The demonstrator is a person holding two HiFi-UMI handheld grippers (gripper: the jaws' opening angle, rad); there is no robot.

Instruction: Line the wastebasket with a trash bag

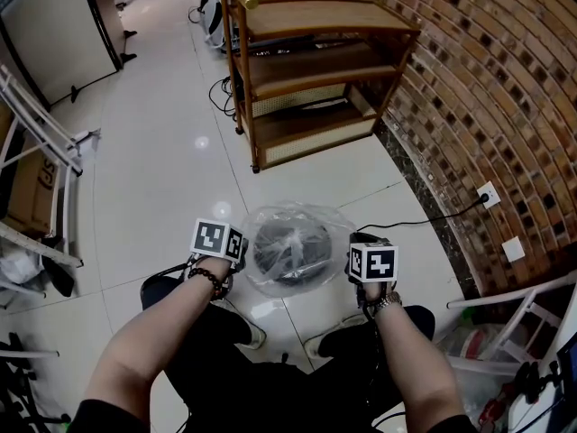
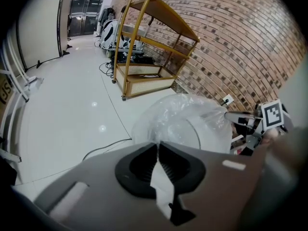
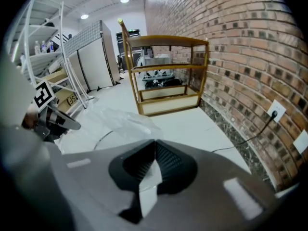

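A dark round wastebasket (image 1: 290, 253) stands on the white tile floor between my two grippers. A clear trash bag (image 1: 293, 224) billows over its mouth. My left gripper (image 1: 240, 260) is at the bag's left edge, and its jaws are shut on a strip of the film (image 2: 159, 174). At the bag's right edge, my right gripper (image 1: 352, 265) is likewise shut on the film (image 3: 147, 189). In the left gripper view the bag (image 2: 185, 121) bulges ahead, with the right gripper (image 2: 269, 117) beyond it. The right gripper view shows the bag (image 3: 113, 121) and the left gripper (image 3: 48, 114) at the left.
A wooden shelf unit (image 1: 311, 70) stands ahead against the brick wall (image 1: 505, 88). A black cable runs from a wall socket (image 1: 488, 194) across the floor. White metal racks (image 1: 36, 142) line the left side. The person's shoes (image 1: 243, 327) are right behind the basket.
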